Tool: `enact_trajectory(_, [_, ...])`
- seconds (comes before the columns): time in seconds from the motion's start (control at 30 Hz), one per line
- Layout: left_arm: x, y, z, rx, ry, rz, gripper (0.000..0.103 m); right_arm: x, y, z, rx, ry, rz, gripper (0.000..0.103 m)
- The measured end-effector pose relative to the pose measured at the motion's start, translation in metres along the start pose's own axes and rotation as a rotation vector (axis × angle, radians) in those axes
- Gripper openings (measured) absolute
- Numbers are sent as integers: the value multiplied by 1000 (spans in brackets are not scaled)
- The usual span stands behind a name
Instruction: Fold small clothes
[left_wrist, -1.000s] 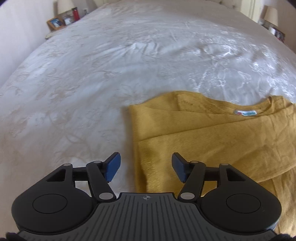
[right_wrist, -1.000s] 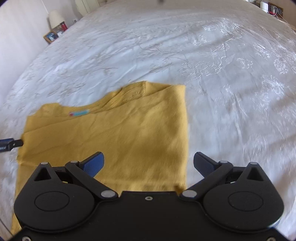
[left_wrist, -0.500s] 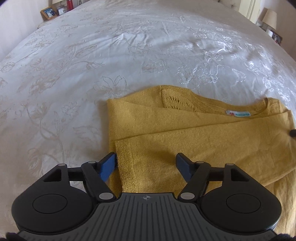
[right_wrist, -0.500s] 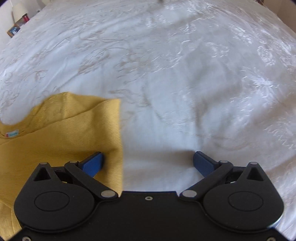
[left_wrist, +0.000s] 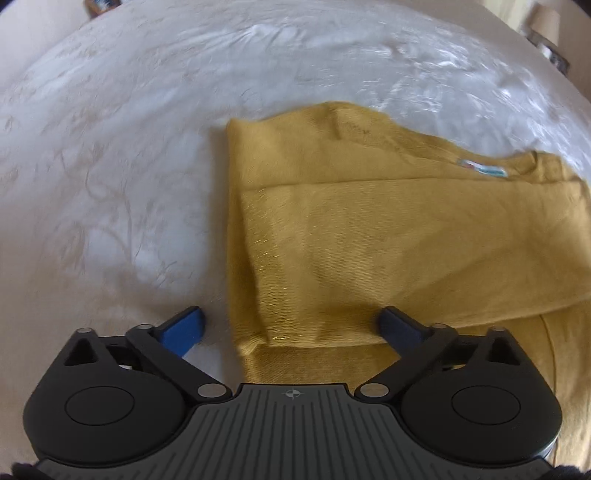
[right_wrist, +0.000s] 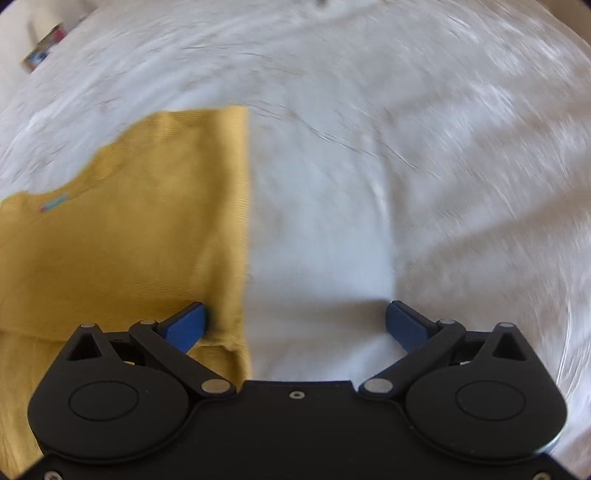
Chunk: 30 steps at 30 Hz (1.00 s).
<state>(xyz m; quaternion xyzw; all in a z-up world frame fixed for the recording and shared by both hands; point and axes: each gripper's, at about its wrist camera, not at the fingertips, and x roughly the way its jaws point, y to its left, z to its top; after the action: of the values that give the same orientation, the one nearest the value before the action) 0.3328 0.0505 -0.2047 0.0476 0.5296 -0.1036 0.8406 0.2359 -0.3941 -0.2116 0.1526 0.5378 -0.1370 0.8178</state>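
Mustard top (left_wrist: 388, 236) lies flat on white bedspread (left_wrist: 110, 177). Left gripper (left_wrist: 293, 326), jaws opening, straddles its left edge unpinched; right gripper (right_wrist: 295, 325), spread wide, straddles its right edge.

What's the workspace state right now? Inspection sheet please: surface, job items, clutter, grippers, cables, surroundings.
Surface: white embroidered bedspread, lightly creased.
Job's things: mustard top, lying flat, sleeve folded across it, neck label showing.
Clutter: nothing seen on the bed.
Grippers: left gripper opening, straddling the top's side edge; right gripper open, straddling the opposite edge.
Cables: nothing seen.
Surroundings: lamp and picture frame beside the bed, blurred.
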Motion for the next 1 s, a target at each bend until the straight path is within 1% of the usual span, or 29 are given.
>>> enact_trajectory(0.07, [1, 7, 0, -37, -3, -12, 103, -1, -7, -2, 38, -15, -13, 102])
enact_trajectory(0.2, [-7, 3, 1, -11, -5, 0, 103, -7, -1, -1, 20, -18, -44, 102])
enact_trajectory(0.27, [-19, 1, -4, -9, -14, 7, 103, -19, 5, -4, 24, -33, -36, 102])
enact_trajectory(0.3, [-24, 1, -7, -13, -15, 7, 103, -24, 10, -6, 22, -40, -16, 102])
enact_trajectory(0.37, [-38, 0, -20, -23, -17, -7, 103, -35, 25, -17, -13, -38, 35, 102])
enact_trajectory(0.5, [-58, -12, -51, -17, -3, -35, 103, -44, 60, -50, -122, 10, 94, 102])
enact_trajectory(0.57, [-64, -16, -69, -6, 19, -48, 103, -43, 73, -69, -155, 44, 107, 102])
enact_trajectory(0.63, [-68, -17, -90, 8, 49, -43, 103, -43, 77, -90, -183, 72, 88, 102])
enact_trajectory(0.7, [-70, -14, -111, 12, 82, -27, 103, -42, 73, -104, -181, 90, 60, 102])
enact_trajectory(0.8, [-73, -2, -140, -16, 116, -6, 103, -46, 54, -120, -142, 98, 19, 102])
enact_trajectory(0.9, [-81, 10, -162, -46, 106, -11, 103, -54, 30, -132, -70, 100, -9, 102])
enact_trajectory(1.0, [-92, 14, -175, -37, 96, -11, 103, -60, 8, -144, -7, 102, -35, 102])
